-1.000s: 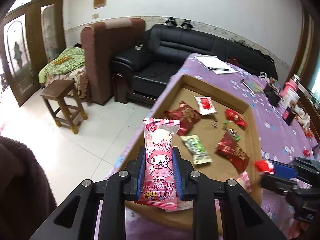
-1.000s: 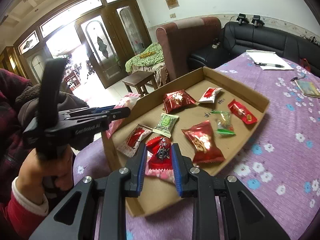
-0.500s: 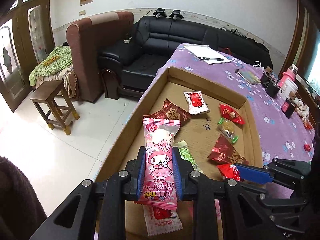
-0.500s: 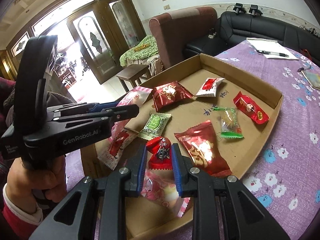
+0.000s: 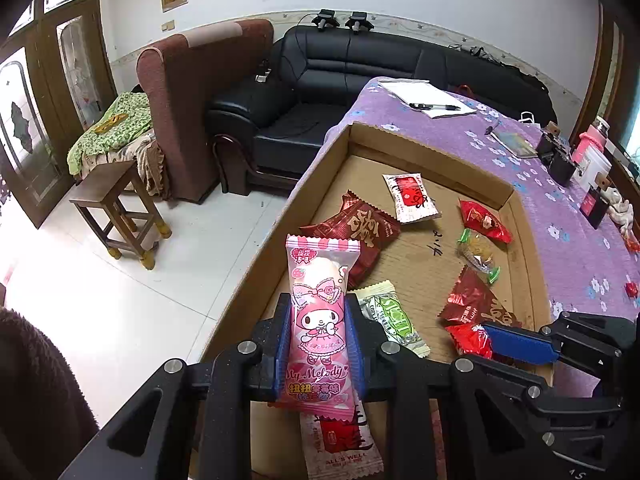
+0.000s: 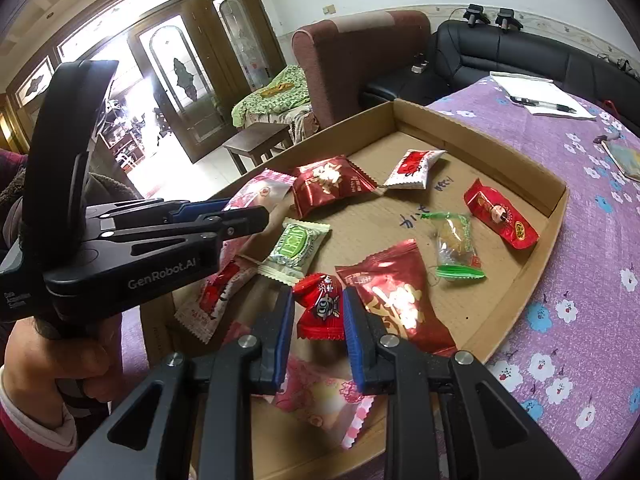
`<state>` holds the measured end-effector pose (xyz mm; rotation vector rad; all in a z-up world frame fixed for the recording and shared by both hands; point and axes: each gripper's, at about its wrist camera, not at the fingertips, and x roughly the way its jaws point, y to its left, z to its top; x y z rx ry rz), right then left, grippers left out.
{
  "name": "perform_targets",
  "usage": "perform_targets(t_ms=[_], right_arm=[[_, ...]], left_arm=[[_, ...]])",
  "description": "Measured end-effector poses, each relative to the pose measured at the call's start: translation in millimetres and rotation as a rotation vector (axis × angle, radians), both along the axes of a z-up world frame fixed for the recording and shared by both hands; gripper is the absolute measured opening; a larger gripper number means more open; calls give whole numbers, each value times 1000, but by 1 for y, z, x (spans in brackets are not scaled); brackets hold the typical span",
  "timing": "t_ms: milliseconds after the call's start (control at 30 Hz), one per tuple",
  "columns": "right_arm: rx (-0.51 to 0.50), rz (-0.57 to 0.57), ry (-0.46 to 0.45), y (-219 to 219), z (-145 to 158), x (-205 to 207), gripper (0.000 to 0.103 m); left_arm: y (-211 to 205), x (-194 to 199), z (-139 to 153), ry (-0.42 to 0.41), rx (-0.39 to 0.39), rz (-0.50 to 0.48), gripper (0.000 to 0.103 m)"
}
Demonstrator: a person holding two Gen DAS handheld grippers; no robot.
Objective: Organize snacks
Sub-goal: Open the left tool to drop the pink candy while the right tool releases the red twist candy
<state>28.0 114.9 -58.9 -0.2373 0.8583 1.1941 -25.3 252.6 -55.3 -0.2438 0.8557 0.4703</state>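
Over the cardboard tray (image 5: 420, 148): both grippers are held low above its near end, each with a snack pinched; the tray rests on a purple flowered tablecloth (image 6: 592, 248).
Left gripper (image 5: 319, 344): its blue pads are pressed onto the flanks of a pink My Melody snack packet (image 5: 320, 320), which stands upright between them, top seal free above the fingers.
Right gripper (image 6: 318, 320): its pads are closed against a small red candy packet (image 6: 322, 306), held clear above the tray floor as far as can be judged.
Already in the tray: a dark red crimped bag (image 5: 360, 232), a white-and-red sachet (image 5: 410, 198), a green-and-white candy (image 5: 390, 318), a clear green-ended candy (image 5: 478, 250), a bright red wrapped sweet (image 5: 484, 220), a large red foil bag (image 6: 396, 300), a white sachet with red print (image 6: 216, 296) below the left gripper and a second pink packet (image 6: 320, 396) under the right gripper.
Step in hand (judged): the two held packets are to be set down in the tray.
Placement: bare cardboard shows between the green-and-white candy and the clear green-ended one; that gap should be preferred so nothing is stacked.
Lowering: each packet should be brought close to the floor before the pads are parted, since light wrappers flutter and slide when dropped.
Clearance: the two grippers sit near each other, so one should be released at a time.
Risk: the pink packet, gripped low with a tall free top, may tip onto the dark red crimped bag when let go.
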Motion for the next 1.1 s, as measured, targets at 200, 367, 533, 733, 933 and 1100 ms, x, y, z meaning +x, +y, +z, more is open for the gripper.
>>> perform_targets(t_ms=[200,367,533,733,933,1100], right_arm=[[-1,-6,-10,0,2,0,24],[-13,-19,-24,1,1,4,24],[-23,-22,-26,4,-2,5,24],[-13,-41,-26,3,1,3,30],[3,-58,-39,-10,12,6,48],[36,-100,-40,-40,22,10,54]], left_arm=[[3,0,-1,6,-1,2,26],[7,0,-4,14,-9,3,26],[9,2,-7,20,-15,4,26],[9,2,-7,22,-12,3,26],[10,6,-7,29,-15,4,27],[10,8,-9,32,-13,-2,27]])
